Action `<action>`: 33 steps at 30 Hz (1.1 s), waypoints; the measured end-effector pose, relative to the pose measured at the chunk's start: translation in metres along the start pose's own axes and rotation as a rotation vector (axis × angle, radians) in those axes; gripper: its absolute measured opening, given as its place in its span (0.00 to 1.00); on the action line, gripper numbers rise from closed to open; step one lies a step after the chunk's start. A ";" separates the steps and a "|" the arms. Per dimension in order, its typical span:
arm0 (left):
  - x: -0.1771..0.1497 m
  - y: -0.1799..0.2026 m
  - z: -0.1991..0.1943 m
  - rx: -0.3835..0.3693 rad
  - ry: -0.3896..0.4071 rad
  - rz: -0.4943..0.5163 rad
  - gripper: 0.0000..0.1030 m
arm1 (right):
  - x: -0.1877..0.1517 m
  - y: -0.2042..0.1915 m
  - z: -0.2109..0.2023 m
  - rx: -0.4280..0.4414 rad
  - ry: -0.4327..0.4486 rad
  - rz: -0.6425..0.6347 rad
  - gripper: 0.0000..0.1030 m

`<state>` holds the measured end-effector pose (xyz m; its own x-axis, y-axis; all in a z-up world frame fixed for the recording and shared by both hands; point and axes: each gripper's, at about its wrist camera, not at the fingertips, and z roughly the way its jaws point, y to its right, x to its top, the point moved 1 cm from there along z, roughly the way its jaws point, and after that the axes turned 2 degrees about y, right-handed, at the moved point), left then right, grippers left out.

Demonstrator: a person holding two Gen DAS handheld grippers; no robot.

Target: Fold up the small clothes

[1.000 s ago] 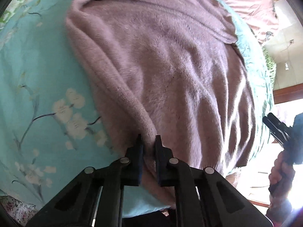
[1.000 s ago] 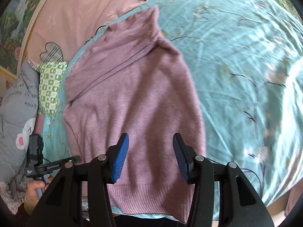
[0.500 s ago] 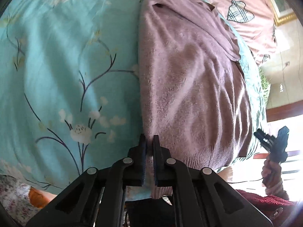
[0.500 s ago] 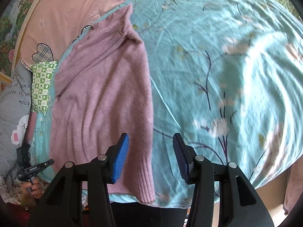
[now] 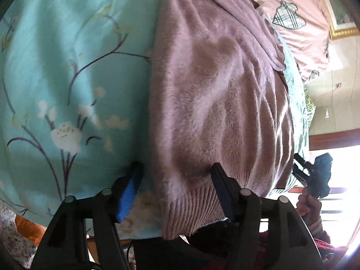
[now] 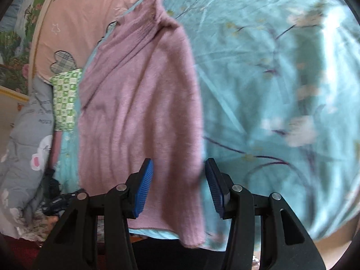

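A mauve knit sweater [image 5: 213, 90] lies folded lengthwise on the teal flowered bedsheet [image 5: 67, 78], its ribbed hem at the bed's near edge. My left gripper [image 5: 175, 180] hangs over the hem's left corner. Its jaws are opening, with the fold edge between them and neither pad pressing it. In the right wrist view the sweater [image 6: 139, 90] runs from the collar at the top down to the hem. My right gripper [image 6: 178, 184] stands open just above the sweater's right edge near the hem, holding nothing. The right gripper [image 5: 315, 173] also shows at the left view's right rim, held by a hand.
A pink pillow with plaid hearts [image 6: 74, 22] lies beyond the collar. A green checked cloth [image 6: 65, 99] and a grey quilt [image 6: 29, 135] sit left of the sweater. The teal sheet [image 6: 281, 78] spreads wide to the right. The bed's near edge runs just below both grippers.
The left gripper, shut on the sweater's edge before, has let go and spread its jaws wide. The sweater now lies narrower, folded over. Both grippers have sunk toward the hem.
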<state>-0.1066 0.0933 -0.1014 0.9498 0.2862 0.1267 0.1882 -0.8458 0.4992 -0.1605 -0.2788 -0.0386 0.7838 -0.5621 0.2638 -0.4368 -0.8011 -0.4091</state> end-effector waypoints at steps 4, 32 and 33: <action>0.000 0.017 0.007 0.063 0.015 0.075 0.62 | 0.000 -0.006 0.018 0.067 -0.005 0.019 0.44; 0.060 0.048 -0.089 -0.281 0.286 0.098 0.04 | 0.056 -0.030 -0.031 0.305 0.065 0.015 0.07; 0.070 0.051 -0.093 -0.288 0.304 0.104 0.04 | 0.069 -0.037 -0.031 0.317 0.081 0.008 0.07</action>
<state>-0.0535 0.1123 0.0125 0.8348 0.3621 0.4148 -0.0235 -0.7292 0.6839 -0.1044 -0.2943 0.0214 0.7376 -0.5931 0.3227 -0.2741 -0.6998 -0.6597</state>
